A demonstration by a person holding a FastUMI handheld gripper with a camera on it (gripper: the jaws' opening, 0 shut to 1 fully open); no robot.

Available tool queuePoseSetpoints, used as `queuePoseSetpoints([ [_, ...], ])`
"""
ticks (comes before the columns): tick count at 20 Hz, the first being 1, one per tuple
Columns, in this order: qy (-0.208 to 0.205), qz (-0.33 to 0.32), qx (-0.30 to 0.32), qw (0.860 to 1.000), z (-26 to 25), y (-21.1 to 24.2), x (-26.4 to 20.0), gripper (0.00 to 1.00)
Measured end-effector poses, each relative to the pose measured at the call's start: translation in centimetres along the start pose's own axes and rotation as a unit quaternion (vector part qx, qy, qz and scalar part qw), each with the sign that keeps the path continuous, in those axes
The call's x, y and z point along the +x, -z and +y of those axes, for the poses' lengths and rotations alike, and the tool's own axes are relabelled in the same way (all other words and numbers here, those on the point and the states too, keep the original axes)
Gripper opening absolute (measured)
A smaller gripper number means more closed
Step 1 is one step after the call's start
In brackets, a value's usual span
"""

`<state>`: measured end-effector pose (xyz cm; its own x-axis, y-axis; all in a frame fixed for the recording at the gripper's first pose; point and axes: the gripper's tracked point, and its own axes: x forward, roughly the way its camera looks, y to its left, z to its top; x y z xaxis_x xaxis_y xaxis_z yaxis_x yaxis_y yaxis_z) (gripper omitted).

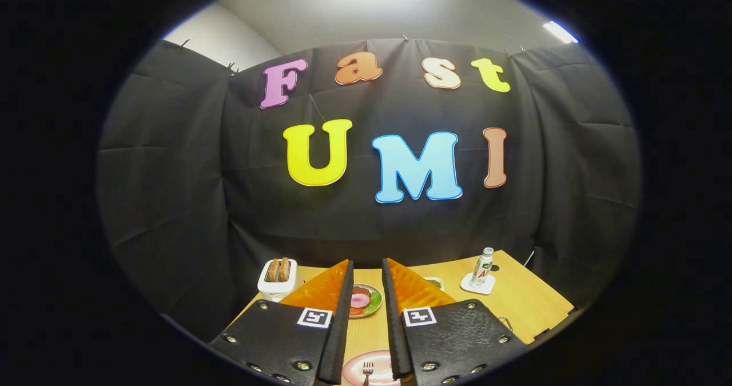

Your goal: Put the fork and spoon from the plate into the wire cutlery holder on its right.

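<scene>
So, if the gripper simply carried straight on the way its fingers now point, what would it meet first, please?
Probably the plate of food seen in the gap just beyond the open gripper, though depth is unclear; the pink plate with the fork sits nearer, between the fingers.
</scene>
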<state>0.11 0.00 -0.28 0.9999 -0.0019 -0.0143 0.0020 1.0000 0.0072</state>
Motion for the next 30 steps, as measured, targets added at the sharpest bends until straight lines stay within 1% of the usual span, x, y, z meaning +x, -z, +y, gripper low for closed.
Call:
queuePoseSetpoints([
  [2, 0.002, 0.007, 0.000, 1.000, -0.1, 0.4, 0.1, 0.31],
  [4, 0.007, 0.025, 0.001, 1.000, -0.4, 1.7, 0.7, 0.31],
  [7, 0.021, 0.078, 0.008, 0.997, -1.5, 5.0, 2.4, 0.31],
  [11, 0.039, 0.160, 0.010, 0.986, -2.6, 10.8, 2.9, 0.31],
  [15, 0.056, 0.238, 0.015, 0.969, -3.7, 16.5, 3.0, 0.32],
  [20, 0.072, 0.311, 0.008, 0.948, -4.9, 22.3, 2.5, 0.31],
  [23, 0.083, 0.366, -0.010, 0.927, -5.8, 25.9, 1.7, 0.32],
  [27, 0.080, 0.421, -0.025, 0.903, -6.4, 29.8, 1.0, 0.32],
  [30, 0.075, 0.465, -0.046, 0.881, -6.6, 32.8, 0.5, 0.32],
])
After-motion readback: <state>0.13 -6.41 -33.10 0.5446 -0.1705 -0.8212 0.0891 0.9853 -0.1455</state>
